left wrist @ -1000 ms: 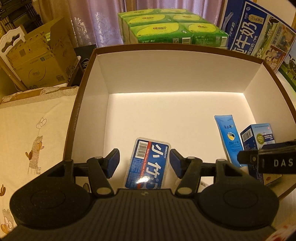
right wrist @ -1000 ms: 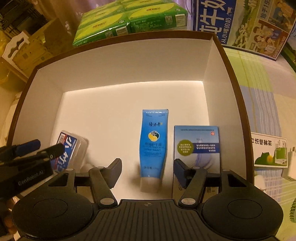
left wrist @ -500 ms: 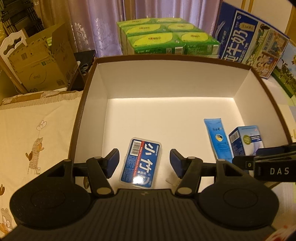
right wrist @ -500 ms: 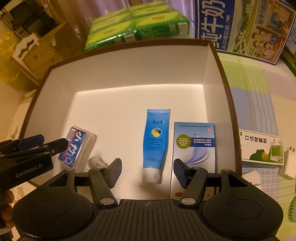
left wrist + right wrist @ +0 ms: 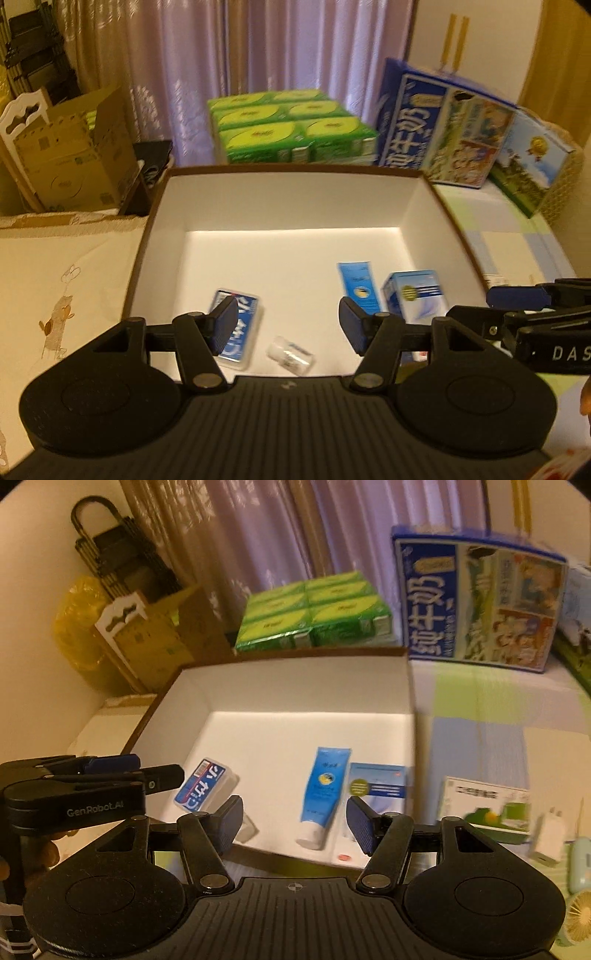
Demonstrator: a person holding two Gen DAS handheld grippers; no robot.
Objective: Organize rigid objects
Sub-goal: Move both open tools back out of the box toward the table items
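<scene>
1. Grippers first: the left gripper [image 5: 288, 321] and the right gripper [image 5: 294, 821] both hover above the near edge of the box [image 5: 295, 170], jaws spread with nothing between the pads.

2. Inside the white-lined box, four things lie flat on the floor. From the box's middle, the blue-labelled clear case [image 5: 236, 338] sits at about 7 o'clock, the small clear bottle [image 5: 290, 356] at 6 o'clock, the blue tube [image 5: 323, 794] at 4 o'clock, and the blue carton [image 5: 376, 788] just beside the tube, near the right wall.

3. Outside the box, at 3 o'clock in the right wrist view, a green-and-white carton [image 5: 487, 808] and a white charger plug [image 5: 548, 836] lie on the cloth; these look like the next rigid pieces to be put away.

4. Handling, as a judgement: the cartons are probably light and thin-walled, so they would dent under a hard squeeze. Take one across its short width near the middle, pads on the flat long sides.

5. The plug looks hard, smooth and small, and so likely slippery. Pinching its two broad faces seems safer than its rounded edges.

6. The clear bottle could roll if nudged; the tube is soft-bodied, stiffest at its cap.
</scene>
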